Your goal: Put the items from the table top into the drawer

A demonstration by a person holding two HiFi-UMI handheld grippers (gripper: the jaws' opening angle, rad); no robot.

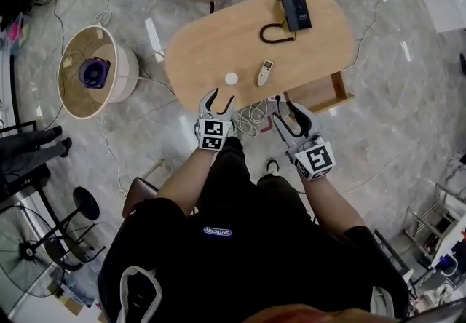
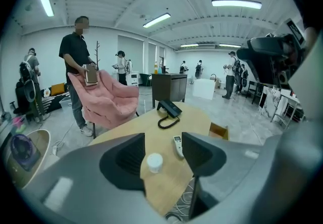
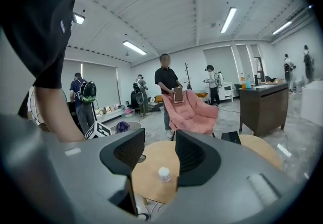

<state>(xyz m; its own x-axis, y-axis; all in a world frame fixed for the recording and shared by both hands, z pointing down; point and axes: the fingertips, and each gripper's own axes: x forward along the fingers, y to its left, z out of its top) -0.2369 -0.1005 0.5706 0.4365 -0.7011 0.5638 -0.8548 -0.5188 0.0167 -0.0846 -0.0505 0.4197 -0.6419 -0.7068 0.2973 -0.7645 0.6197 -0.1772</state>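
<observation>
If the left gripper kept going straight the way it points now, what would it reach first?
Probably the small white jar on the table: it sits centred ahead of the open left gripper, though depth is hard to judge.

One oval wooden table (image 1: 204, 52), and on it three things: one black telephone (image 1: 297, 11), one white remote (image 1: 265, 73), one small white jar (image 1: 231, 78). One open drawer (image 1: 336, 90) at its side. Two grippers, the left gripper (image 1: 220, 101) and the right gripper (image 1: 289, 118). One round tub (image 1: 129, 70) on the floor, one pink chair (image 2: 108, 99), one dark cabinet (image 2: 169, 87)
</observation>
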